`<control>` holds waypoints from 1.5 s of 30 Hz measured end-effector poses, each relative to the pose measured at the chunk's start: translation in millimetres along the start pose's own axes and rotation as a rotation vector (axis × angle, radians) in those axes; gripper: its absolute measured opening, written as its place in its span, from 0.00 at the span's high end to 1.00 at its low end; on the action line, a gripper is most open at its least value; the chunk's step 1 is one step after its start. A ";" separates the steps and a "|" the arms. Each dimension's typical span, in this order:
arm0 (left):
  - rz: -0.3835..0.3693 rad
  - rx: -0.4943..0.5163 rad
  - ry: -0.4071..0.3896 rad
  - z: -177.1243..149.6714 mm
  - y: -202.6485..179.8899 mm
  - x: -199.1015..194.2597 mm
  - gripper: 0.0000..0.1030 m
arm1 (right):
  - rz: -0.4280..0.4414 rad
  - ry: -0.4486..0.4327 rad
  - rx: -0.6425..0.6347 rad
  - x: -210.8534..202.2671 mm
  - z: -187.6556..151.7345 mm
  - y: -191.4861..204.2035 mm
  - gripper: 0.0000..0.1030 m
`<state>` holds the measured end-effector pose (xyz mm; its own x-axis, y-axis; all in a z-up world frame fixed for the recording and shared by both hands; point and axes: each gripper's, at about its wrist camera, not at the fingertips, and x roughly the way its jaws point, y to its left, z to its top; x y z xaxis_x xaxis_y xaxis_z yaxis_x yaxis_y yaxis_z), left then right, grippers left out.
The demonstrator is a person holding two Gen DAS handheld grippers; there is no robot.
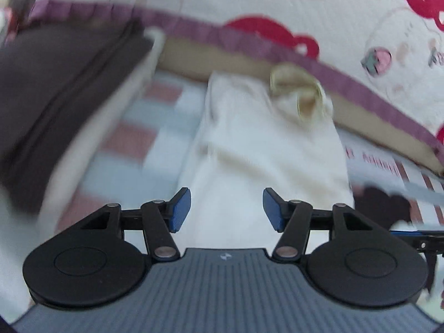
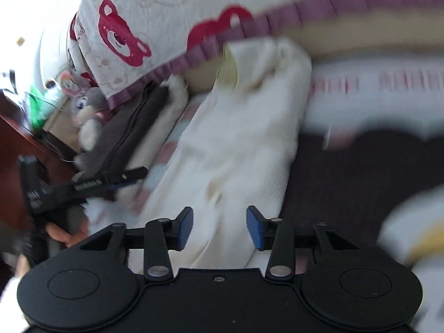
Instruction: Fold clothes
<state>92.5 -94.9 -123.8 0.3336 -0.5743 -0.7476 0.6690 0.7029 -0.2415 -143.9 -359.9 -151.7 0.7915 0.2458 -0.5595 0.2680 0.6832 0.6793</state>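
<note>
A cream white garment (image 1: 263,144) lies folded into a long strip on the striped bed sheet (image 1: 155,127), its tan-lined collar (image 1: 299,94) at the far end. My left gripper (image 1: 227,211) hovers above its near end, open, with nothing between the blue pads (image 1: 181,208). In the right wrist view the same garment (image 2: 241,149) runs away from me toward its collar (image 2: 230,66). My right gripper (image 2: 219,227) is open over the near end, pads clear of the cloth. The left gripper (image 2: 83,186) shows at the left, held by a hand (image 2: 63,233).
A stack of folded dark clothes (image 1: 55,105) sits left of the garment. A quilt with red bears and a purple frill (image 1: 277,47) lies beyond. A dark garment (image 2: 360,177) lies to the right, with a white and yellow one (image 2: 410,236) near it. Plush toys (image 2: 86,111) sit by the bedside.
</note>
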 end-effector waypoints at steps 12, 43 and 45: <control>0.028 0.045 0.234 -70.4 -12.0 -39.6 0.42 | -0.075 0.113 0.145 29.7 -31.8 33.1 0.33; 0.254 0.273 0.243 -135.7 24.1 -138.5 0.96 | -0.134 0.267 -0.441 -25.4 -93.7 122.8 0.93; 0.259 0.234 0.242 -137.7 33.5 -144.9 0.96 | -0.126 0.273 -0.453 -23.9 -96.9 124.9 0.93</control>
<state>-24.9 69.6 -108.7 0.3634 -0.2563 -0.8957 0.7259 0.6805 0.0998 -182.5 -213.7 -99.5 0.5812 0.2714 -0.7671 0.0403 0.9320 0.3603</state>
